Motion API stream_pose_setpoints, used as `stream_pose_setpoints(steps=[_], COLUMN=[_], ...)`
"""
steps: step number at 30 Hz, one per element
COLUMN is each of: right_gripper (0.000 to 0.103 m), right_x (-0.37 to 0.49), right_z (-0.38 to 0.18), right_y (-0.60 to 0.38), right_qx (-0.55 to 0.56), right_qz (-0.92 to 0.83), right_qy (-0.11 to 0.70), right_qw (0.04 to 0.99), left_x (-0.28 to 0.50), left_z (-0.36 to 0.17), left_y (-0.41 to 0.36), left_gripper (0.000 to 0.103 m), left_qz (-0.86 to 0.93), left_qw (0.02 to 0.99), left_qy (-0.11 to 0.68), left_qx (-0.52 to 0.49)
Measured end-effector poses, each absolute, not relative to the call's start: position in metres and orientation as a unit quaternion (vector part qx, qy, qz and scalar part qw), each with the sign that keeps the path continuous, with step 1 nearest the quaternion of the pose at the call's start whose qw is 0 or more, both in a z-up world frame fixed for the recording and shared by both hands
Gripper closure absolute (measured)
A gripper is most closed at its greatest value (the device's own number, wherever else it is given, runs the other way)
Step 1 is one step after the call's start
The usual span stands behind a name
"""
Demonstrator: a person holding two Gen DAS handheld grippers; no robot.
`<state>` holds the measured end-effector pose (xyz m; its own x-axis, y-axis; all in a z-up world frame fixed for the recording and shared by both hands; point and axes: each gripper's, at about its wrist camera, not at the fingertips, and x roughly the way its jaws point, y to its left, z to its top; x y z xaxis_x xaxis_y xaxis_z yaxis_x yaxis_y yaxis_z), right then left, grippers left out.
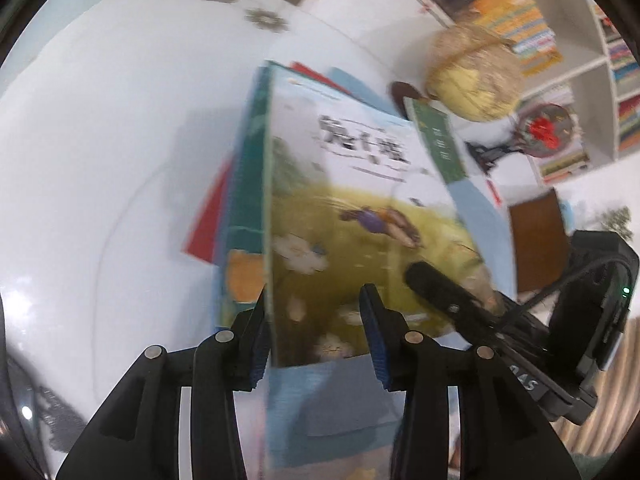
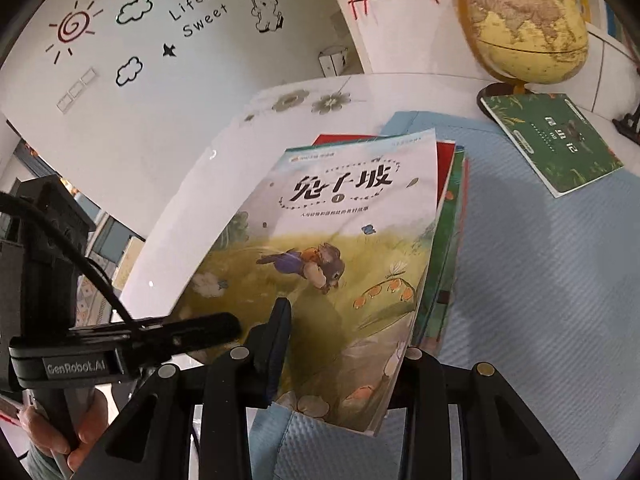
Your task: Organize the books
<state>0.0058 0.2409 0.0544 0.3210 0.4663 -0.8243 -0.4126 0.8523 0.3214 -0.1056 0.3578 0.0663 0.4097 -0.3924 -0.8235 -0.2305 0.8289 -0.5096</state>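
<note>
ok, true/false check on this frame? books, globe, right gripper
1. The rabbit-cover book sits between the right gripper's fingers. True.
2. The rabbit-cover book lies alone on the blue mat. False: it is tilted up over a stack, with a red book showing beneath it.
3. The green book lies flat, apart from the stack, near the globe's base. True.
4. The globe stands on top of the green book. False: its base stands on the white table just behind that book.

Glossy paper book [image 2: 320, 248], ribbed mat [image 2: 540, 280]
</note>
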Motion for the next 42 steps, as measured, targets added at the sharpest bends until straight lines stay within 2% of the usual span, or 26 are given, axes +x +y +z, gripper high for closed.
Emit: stream_pose_setpoints(steps=[5, 9, 15, 19, 25, 27, 34, 42], right_gripper=[0.068, 0.067, 0.066, 0.063, 0.063, 0.063, 0.062, 0.062], right_x=[0.005, -0.009, -0.019, 0.012, 0.075, 0.095, 0.151, 0.191], right_z=[0.038, 0.038, 0.048, 0.044, 0.04, 0.04, 0.031, 0.01], right_y=[0.235, 0.229, 0.193, 0.128, 0.043, 0.029, 0.002, 0.0], right_qx=[0.035, 0.026, -0.002, 0.036, 0.099, 0.111, 0.122, 0.151], right_qz=[0.282, 0.316, 0.305, 0.247, 0.183, 0.177, 0.172, 0.186], right_qy=[0.56, 0.559, 0.548, 0.554, 0.55, 0.548, 0.542, 0.539], right_qw=[0.778, 0.766, 0.779, 0.794, 0.809, 0.81, 0.813, 0.808], left_x=[-0.115, -0.11, -0.053, 0.004, 0.075, 0.097, 0.161, 0.206], left_z=[0.067, 0.079, 0.116, 0.121, 0.102, 0.095, 0.046, 0.022], left_y=[0.375, 0.377, 0.327, 0.284, 0.247, 0.23, 0.21, 0.197], left_gripper=[0.064, 0.064, 0.064, 0.058, 0.058, 0.058, 0.058, 0.06], left_qz=[-0.036, -0.03, -0.089, -0.119, -0.061, -0.028, 0.028, 0.054], left_qw=[0.793, 0.804, 0.837, 0.839, 0.826, 0.838, 0.82, 0.818], left_qy=[0.533, 0.519, 0.49, 0.475, 0.437, 0.433, 0.454, 0.47], left_qx=[-0.294, -0.288, -0.226, -0.238, -0.351, -0.33, -0.347, -0.327])
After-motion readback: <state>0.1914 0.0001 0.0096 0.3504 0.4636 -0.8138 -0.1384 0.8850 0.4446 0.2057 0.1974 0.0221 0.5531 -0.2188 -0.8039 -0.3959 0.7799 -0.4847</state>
